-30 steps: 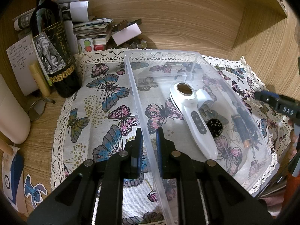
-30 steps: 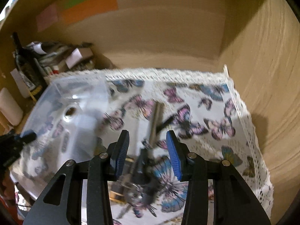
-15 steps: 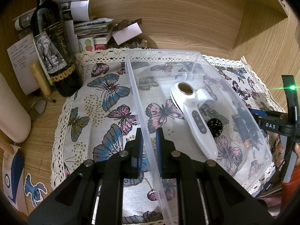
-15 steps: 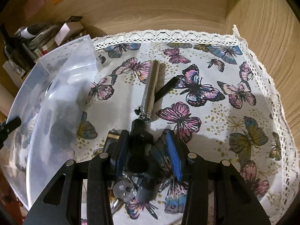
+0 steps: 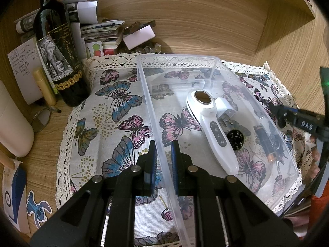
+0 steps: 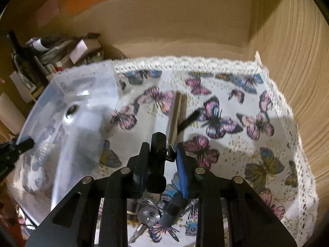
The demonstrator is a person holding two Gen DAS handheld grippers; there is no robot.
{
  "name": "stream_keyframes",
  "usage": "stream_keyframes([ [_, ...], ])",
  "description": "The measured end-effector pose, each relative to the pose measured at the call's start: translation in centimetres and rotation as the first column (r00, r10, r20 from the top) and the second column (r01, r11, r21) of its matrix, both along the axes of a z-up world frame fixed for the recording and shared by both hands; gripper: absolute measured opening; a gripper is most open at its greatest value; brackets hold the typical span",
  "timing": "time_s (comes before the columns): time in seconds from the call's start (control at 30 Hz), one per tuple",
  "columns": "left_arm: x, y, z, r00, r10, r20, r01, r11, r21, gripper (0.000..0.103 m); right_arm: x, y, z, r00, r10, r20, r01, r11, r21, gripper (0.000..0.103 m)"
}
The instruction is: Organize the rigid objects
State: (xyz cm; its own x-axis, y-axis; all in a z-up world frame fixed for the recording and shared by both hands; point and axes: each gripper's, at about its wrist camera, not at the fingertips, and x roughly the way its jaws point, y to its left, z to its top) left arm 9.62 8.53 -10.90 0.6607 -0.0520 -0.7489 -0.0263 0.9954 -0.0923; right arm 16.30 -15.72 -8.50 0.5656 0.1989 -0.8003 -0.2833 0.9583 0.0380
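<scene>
The wooden desk (image 5: 205, 30) carries a butterfly-print cloth (image 5: 115, 111) with a lace border, and on the cloth sits a clear plastic bin (image 5: 226, 65). To the left of the cloth, a dark wine bottle (image 5: 59, 61) stands upright among stacked papers. Inside the bin a white handheld device (image 5: 213, 123) lies flat, with a small black speckled disc (image 5: 235, 139) just beside its handle and a dark cylinder (image 5: 265, 142) near the right wall.

The left claw (image 5: 164, 160) is clamped on the bin's near left wall, one pad inside and one outside.

The right claw (image 6: 162, 160) is over the cloth to the right of the bin; its jaws have just been closing and now pinch a black key fob (image 6: 157, 164), with a silver key (image 6: 148, 216) hanging below it. A slim metal tube (image 6: 175, 117) lies on the cloth beyond the fob.
</scene>
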Motion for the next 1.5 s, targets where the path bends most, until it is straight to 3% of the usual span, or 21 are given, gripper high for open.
stream_keyframes([
  [0.57,-0.1,0.1,0.0,1.0,0.0,0.0,0.0,1.0,-0.003,0.013,-0.7,5.7,5.8,0.977,0.13,0.168,-0.141,0.989,0.052,0.023],
  [1.13,-0.1,0.0,0.0,1.0,0.002,0.0,-0.002,1.0,-0.002,0.013,-1.1,13.0,2.8,0.942,0.327,0.073,-0.329,0.944,0.009,0.023],
  [1.5,0.1,-0.4,0.0,1.0,-0.003,0.003,0.003,1.0,-0.005,0.014,-1.1,12.8,4.1,0.947,0.303,0.107,-0.307,0.951,0.024,0.032],
])
